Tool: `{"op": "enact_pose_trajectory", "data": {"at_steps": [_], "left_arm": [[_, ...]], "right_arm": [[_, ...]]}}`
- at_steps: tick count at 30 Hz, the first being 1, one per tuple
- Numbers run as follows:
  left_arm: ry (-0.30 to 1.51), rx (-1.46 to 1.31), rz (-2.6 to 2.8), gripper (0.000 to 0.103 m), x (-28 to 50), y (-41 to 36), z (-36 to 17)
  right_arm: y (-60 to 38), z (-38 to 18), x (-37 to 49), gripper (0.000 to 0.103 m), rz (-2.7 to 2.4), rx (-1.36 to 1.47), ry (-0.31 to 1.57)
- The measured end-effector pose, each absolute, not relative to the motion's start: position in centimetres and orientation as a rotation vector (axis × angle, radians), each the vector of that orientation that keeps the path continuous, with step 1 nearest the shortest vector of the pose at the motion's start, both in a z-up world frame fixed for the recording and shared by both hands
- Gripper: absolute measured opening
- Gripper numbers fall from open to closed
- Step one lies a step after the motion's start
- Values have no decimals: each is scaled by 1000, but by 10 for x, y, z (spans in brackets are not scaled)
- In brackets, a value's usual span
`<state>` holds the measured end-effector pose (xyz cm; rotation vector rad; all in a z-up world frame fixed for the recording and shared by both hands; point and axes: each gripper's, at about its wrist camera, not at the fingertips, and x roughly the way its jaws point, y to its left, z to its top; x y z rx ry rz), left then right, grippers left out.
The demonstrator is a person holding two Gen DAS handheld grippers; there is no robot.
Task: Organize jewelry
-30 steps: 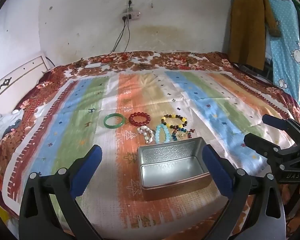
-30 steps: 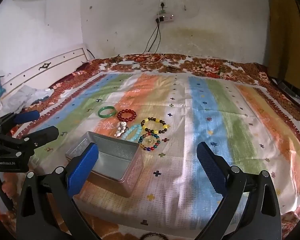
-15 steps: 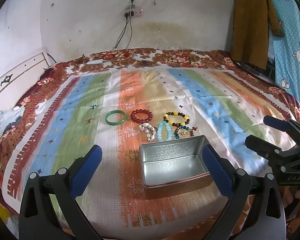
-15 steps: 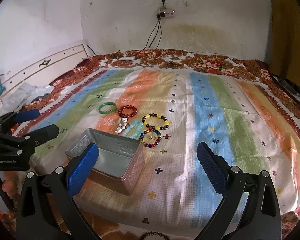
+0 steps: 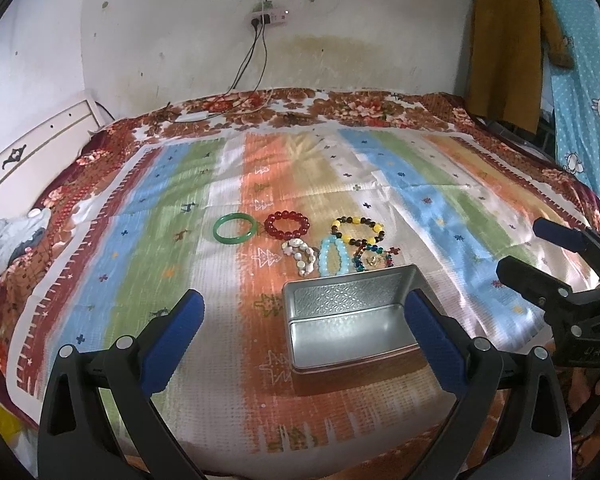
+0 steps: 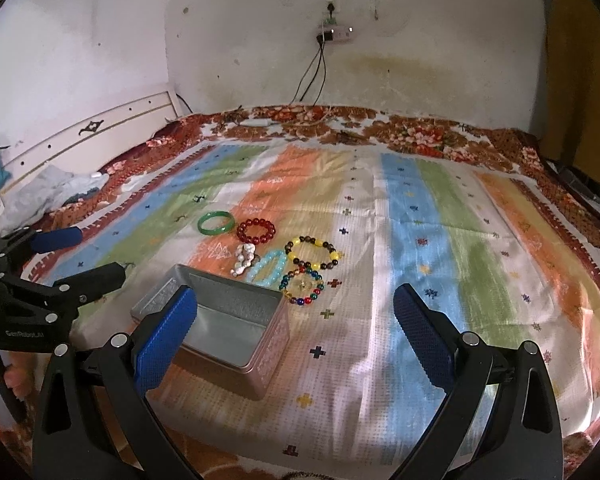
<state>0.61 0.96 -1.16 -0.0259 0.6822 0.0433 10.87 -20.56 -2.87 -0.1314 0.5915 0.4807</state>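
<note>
An open silver tin box [image 5: 352, 322] [image 6: 224, 320] sits empty on the striped bedspread. Behind it lie a green bangle [image 5: 235, 229] [image 6: 216, 223], a red bead bracelet [image 5: 287, 224] [image 6: 261, 231], a white shell bracelet [image 5: 300, 257] [image 6: 245, 259], a light blue bead bracelet [image 5: 332, 256] [image 6: 269, 267], a yellow and brown bead bracelet [image 5: 358, 230] [image 6: 312, 253] and a multicoloured bead bracelet [image 5: 374, 260] [image 6: 302, 289]. My left gripper [image 5: 304, 332] is open and empty in front of the box. My right gripper [image 6: 296, 330] is open and empty, right of the box.
The bed fills the view, with a white headboard [image 5: 28, 156] at the left and the wall behind. Cables hang from a wall socket [image 5: 266, 16]. Clothes [image 5: 508, 40] hang at the right. Crumpled cloth [image 5: 4, 248] lies at the bed's left edge.
Both cameras have tilted slightly down and drawn a little closer to the bed. The jewelry and the box have not moved. Both grippers stay open.
</note>
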Motion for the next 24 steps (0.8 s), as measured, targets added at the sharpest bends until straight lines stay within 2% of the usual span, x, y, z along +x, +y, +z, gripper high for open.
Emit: {"op": "enact_pose_trajectory", "data": {"at_steps": [24], "left_arm": [[752,-67,69,98,67,27,-6]], "right_arm": [[-189,-27,151,99,461,-152,627]]}}
